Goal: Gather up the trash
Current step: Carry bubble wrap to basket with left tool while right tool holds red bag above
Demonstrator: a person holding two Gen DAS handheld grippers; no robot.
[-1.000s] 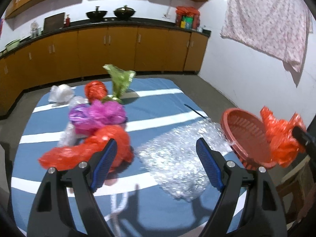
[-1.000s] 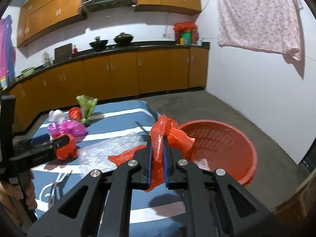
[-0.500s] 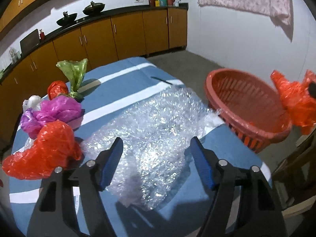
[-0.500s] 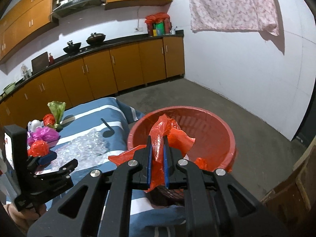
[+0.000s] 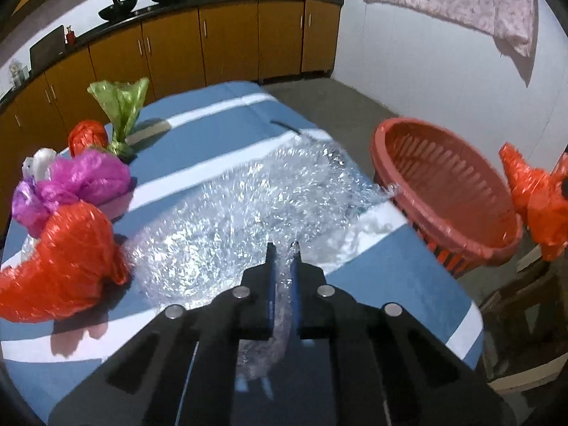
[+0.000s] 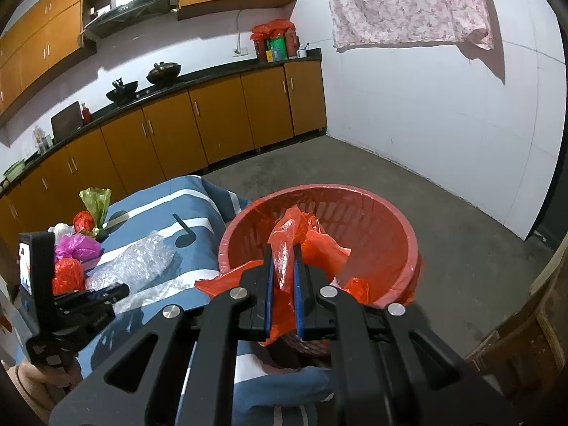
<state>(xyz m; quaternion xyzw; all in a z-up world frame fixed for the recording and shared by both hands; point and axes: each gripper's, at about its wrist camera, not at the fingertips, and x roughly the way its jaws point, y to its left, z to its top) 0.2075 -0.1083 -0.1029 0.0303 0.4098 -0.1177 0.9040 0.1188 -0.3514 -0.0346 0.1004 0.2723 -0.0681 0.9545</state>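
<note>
A clear bubble wrap sheet (image 5: 248,209) lies across the blue striped table (image 5: 372,280). My left gripper (image 5: 282,252) is shut on its near edge. It also shows in the right wrist view (image 6: 131,266). My right gripper (image 6: 283,248) is shut on a red plastic bag (image 6: 305,245) and holds it over the near rim of the red basket (image 6: 372,209). The basket (image 5: 440,191) stands off the table's right edge, with the held bag (image 5: 536,191) to its right. A red bag (image 5: 67,255), a purple bag (image 5: 78,181), a green bag (image 5: 120,106), a small red bag (image 5: 87,135) and a white bag (image 5: 39,161) lie at the table's left.
Brown kitchen cabinets (image 6: 213,124) run along the far wall. A pink cloth (image 6: 401,3) hangs on the white wall at right. Bare concrete floor (image 6: 408,184) lies beyond the basket. A wooden piece (image 6: 525,340) stands at the lower right.
My left gripper has dropped onto the bubble wrap and shut on its near edge. My right gripper has carried the red bag right, over the basket.
</note>
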